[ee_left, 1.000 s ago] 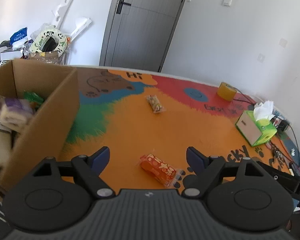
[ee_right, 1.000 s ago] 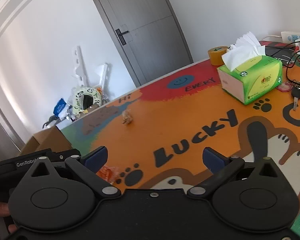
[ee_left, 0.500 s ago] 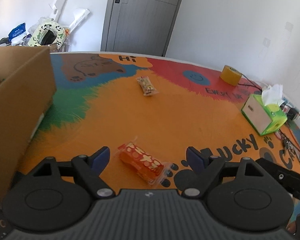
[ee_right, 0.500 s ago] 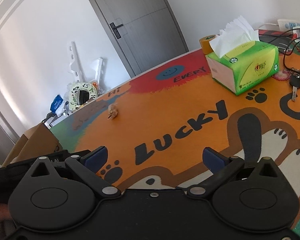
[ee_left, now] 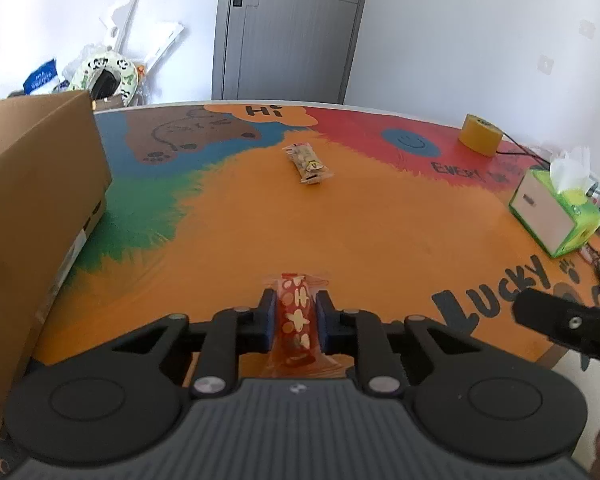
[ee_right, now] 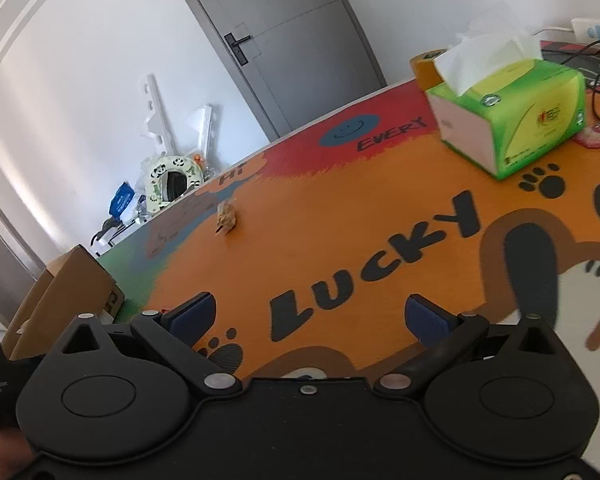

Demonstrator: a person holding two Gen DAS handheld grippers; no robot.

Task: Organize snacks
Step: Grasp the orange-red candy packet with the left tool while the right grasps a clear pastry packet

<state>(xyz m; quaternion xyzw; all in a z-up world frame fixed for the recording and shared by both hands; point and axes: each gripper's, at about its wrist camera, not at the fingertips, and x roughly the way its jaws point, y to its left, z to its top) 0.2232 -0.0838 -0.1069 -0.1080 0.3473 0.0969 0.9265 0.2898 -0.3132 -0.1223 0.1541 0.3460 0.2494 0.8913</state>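
- Your left gripper [ee_left: 293, 314] is clamped on the orange snack packet [ee_left: 295, 318].
- Your right gripper [ee_right: 308, 314] gapes wide, holding nothing, over the table [ee_right: 340, 216].
- Cardboard box [ee_left: 36, 200] stands to the left.

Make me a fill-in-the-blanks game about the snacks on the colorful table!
1. The left gripper is shut on the ____ snack packet.
2. The right gripper is open and holds ____.
3. The tissue box is mostly ____ in color.
4. The second snack packet lies on the table, not in the ____ box.

Missing words: orange; nothing; green; cardboard
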